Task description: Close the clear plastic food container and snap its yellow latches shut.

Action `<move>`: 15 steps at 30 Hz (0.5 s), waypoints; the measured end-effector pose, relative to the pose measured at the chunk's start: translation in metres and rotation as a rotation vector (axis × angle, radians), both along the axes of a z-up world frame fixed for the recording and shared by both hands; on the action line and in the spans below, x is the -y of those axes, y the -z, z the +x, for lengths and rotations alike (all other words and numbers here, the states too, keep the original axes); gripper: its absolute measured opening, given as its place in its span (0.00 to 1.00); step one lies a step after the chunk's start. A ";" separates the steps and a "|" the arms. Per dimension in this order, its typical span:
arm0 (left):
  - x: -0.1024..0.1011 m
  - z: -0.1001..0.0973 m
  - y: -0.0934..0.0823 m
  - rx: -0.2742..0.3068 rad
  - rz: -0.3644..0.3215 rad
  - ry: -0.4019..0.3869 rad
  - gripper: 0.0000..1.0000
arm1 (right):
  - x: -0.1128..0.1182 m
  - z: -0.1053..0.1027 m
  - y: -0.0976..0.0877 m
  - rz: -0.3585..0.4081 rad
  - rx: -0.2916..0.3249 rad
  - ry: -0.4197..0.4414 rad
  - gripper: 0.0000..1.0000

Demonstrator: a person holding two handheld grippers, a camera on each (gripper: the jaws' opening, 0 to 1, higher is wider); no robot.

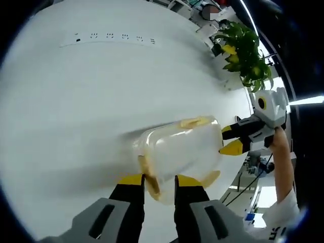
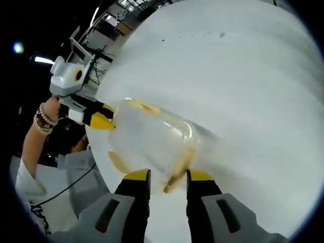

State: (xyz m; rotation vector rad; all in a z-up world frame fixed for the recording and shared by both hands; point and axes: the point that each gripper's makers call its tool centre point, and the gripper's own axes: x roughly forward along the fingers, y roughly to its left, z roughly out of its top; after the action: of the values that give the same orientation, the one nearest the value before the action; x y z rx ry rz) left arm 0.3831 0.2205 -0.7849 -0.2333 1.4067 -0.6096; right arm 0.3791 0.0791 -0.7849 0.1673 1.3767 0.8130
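clear plastic food container with yellow latches pinched at opposite ends by left gripper and right gripper fingers above white desk; uneven squeeze risks container being twisted loose, latch left unsnapped.

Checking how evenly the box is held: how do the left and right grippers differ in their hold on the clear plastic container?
The left gripper straddles a yellow latch at one end of the clear plastic container, jaws slightly apart. The right gripper straddles the opposite end's latch likewise. In each view the other gripper meets the container's far end with its jaws close together. Both have black jaws with yellow tips, and the white table lies behind.
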 end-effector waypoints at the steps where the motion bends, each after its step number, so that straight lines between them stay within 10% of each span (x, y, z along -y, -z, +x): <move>1: 0.000 0.000 0.000 -0.002 -0.003 -0.007 0.15 | 0.001 0.004 0.000 0.002 -0.004 0.004 0.23; 15: 0.001 -0.010 0.000 -0.008 -0.016 -0.037 0.14 | 0.002 0.004 0.001 0.059 -0.095 0.149 0.15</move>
State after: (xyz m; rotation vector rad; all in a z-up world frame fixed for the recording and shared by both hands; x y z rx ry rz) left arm 0.3735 0.2195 -0.7848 -0.2740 1.4027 -0.5902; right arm 0.3828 0.0766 -0.7857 0.3542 1.4121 0.7293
